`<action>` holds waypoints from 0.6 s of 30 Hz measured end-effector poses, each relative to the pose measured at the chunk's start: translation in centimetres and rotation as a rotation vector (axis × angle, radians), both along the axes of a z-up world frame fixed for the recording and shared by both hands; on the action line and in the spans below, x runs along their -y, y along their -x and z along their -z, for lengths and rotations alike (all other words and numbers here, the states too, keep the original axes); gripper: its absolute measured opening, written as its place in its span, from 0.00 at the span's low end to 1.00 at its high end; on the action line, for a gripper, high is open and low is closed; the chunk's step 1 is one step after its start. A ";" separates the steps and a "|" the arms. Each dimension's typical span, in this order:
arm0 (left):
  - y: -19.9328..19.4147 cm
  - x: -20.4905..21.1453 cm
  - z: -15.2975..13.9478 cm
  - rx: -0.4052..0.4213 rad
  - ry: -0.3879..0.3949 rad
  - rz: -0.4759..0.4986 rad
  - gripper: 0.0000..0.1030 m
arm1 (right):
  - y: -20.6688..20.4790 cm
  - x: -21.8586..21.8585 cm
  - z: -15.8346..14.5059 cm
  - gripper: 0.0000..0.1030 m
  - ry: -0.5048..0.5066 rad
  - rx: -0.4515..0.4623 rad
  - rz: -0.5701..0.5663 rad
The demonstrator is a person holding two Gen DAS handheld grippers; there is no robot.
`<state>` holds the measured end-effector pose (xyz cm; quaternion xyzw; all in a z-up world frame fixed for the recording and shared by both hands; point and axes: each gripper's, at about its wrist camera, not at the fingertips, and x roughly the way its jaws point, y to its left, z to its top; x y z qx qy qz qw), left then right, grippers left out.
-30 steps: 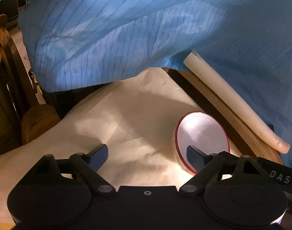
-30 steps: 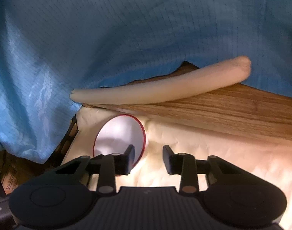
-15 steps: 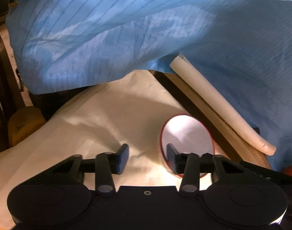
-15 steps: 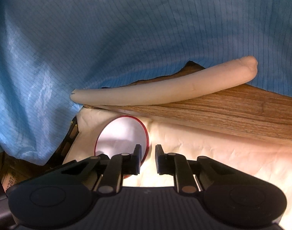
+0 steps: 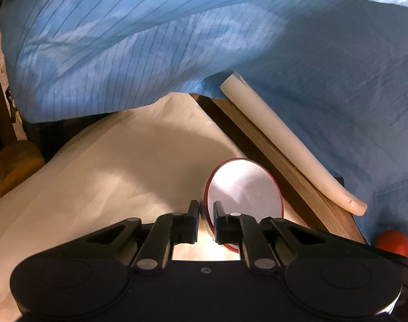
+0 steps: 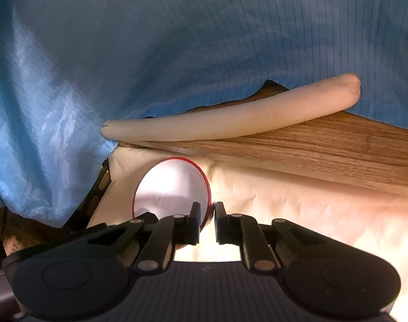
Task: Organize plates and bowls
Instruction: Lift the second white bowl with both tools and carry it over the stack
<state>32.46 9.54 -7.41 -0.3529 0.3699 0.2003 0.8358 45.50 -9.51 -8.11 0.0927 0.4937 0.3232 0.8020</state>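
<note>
A white bowl with a red rim (image 5: 244, 187) sits on cream paper (image 5: 129, 161) over the table. In the left wrist view my left gripper (image 5: 206, 212) has closed its fingers on the bowl's left rim, one finger inside and one outside. The same bowl shows in the right wrist view (image 6: 171, 187). My right gripper (image 6: 207, 213) has its fingers close together on the bowl's right rim, which runs into the narrow gap between them.
A blue striped cloth (image 5: 177, 40) hangs over the far side of the table. A rolled white sheet (image 5: 284, 145) lies along the wooden table edge (image 6: 324, 145). An orange object (image 5: 391, 241) sits at the far right. A wooden chair part (image 5: 13, 166) stands at the left.
Both grippers have closed from wide open to nearly shut and moved in onto opposite sides of the bowl's rim. The bowl has stayed in place.
</note>
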 end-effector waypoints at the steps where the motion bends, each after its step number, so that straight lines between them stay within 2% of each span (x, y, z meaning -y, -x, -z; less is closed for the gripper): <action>1: 0.1 0.1 0.1 -0.003 0.005 0.001 0.10 | 0.2 0.1 -0.1 0.11 0.004 0.002 -0.001; 9: 1.0 1.8 -0.1 -0.011 0.011 0.033 0.10 | 1.3 1.7 -0.4 0.10 0.012 -0.010 0.006; 18: 2.5 5.3 -1.4 0.013 0.007 0.129 0.11 | 3.8 6.1 -1.7 0.10 0.017 0.006 0.047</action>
